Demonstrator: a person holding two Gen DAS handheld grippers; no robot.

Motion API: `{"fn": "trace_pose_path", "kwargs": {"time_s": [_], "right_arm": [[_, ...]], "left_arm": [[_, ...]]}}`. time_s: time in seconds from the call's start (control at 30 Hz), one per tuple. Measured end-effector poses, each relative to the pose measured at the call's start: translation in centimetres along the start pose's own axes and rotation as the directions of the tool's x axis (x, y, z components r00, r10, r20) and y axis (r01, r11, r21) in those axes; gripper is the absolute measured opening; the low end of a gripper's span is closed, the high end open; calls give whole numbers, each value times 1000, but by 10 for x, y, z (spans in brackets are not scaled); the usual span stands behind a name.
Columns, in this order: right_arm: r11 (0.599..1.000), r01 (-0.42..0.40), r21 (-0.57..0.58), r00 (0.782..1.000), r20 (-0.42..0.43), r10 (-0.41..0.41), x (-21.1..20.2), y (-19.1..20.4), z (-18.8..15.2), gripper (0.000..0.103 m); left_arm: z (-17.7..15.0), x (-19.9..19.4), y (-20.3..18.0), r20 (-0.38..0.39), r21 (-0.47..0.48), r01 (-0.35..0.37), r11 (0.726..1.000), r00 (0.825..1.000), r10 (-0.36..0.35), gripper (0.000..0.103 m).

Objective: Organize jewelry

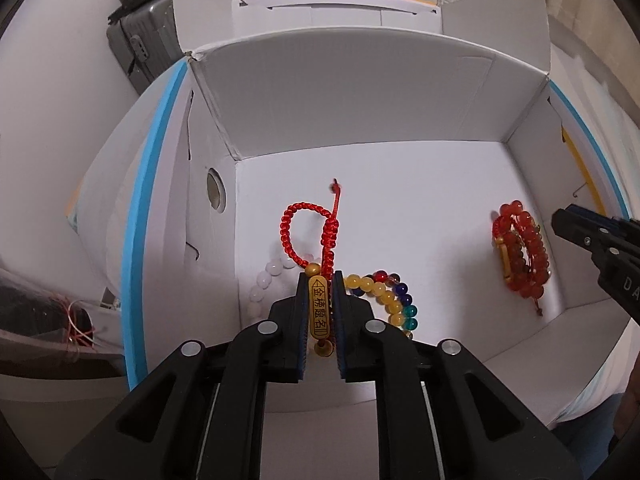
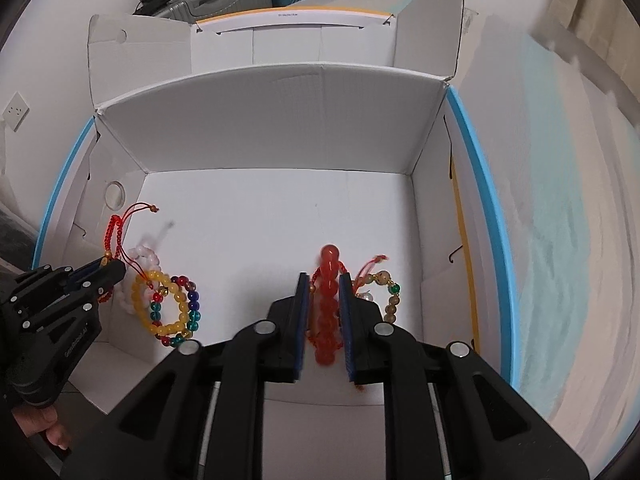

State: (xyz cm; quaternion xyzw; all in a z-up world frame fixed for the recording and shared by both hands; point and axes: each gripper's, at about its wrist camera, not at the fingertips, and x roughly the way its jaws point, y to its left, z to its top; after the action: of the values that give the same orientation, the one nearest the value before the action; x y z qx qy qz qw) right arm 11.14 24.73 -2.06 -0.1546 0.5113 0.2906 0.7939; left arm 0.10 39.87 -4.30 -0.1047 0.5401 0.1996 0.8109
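We've got both grippers down inside the white box (image 2: 280, 128), prob. so each piece lands on the floor w/o bouncing out. Left gripper (image 1: 320, 304) has its jaws only a little apart, the gold tag (image 1: 319, 307) of the red cord bracelet (image 1: 308, 224) between them; whether the pads press it we can't tell. It sits over the yellow & multicolour bead bracelets (image 2: 172, 308) by the left wall, so we're grouping there. Right gripper (image 2: 325, 312) stands a bit wider, the red bead bracelet (image 2: 327, 312) blurred in the gap w/ daylight at the pads: looks let go. Beside it lies a tan bead bracelet (image 2: 390, 292), right-hand group.
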Motion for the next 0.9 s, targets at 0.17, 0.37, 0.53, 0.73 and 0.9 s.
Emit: {"fn": "trace_pose_path", "kwargs": {"time_s": [0.17,0.37,0.53,0.73,0.9], "right_arm": [[1000,0,-5,999,50,1,-17,0,-2,56],[1000,-6,6,993,115,5,-44,-5,-10,76],[999,40,-8,980,193,-37,-68,-8,-26,94],[999,27,23,964,263,-33,-95,-15,-46,95],[999,25,27,950,309,-32,-116,-17,-72,95]], "left_arm": [[-3,-15,-2,45,6,-5,1000,999,5,38],[-13,-49,-3,165,-19,-47,999,985,50,73],[-25,-74,5,219,-61,-13,998,975,26,89],[-47,-95,12,261,-118,5,993,965,26,97],[-75,-103,13,264,-135,20,991,964,16,97]]}}
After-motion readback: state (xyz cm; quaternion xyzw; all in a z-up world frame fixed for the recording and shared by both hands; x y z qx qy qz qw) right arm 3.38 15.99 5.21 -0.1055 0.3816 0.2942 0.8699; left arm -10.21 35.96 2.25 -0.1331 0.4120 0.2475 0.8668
